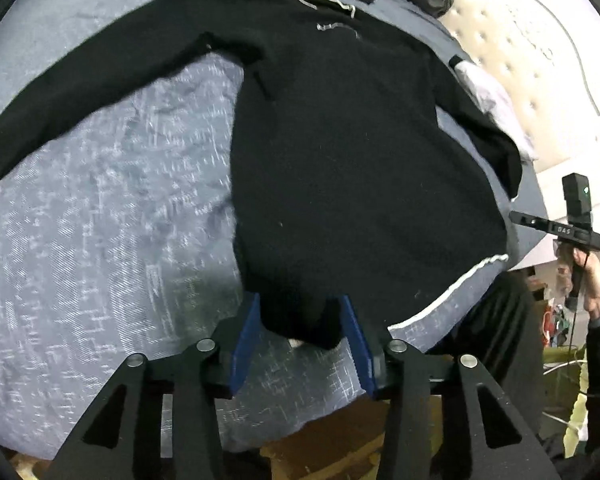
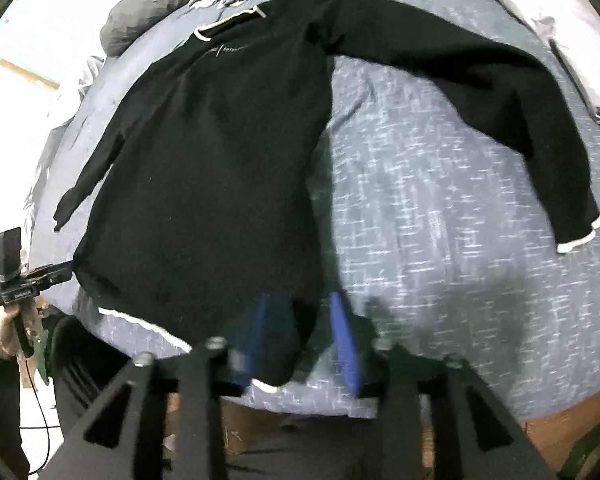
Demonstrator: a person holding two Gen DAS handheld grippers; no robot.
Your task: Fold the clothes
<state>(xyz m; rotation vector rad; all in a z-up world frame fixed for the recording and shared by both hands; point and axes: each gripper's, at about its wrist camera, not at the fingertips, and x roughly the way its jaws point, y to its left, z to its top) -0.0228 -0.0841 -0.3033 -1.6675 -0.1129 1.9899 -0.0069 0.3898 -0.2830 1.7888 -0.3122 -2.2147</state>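
Sweater lies flat on the bed, sleeves spread, long axis running away from both grippers. Left gripper and right gripper each grasp a hem corner, equally near, blue fingers only partly closed.

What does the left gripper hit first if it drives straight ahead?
The black sweater: its hem corner already sits between the left gripper's fingers, so going on likely just pushes further into the cloth on the bed.
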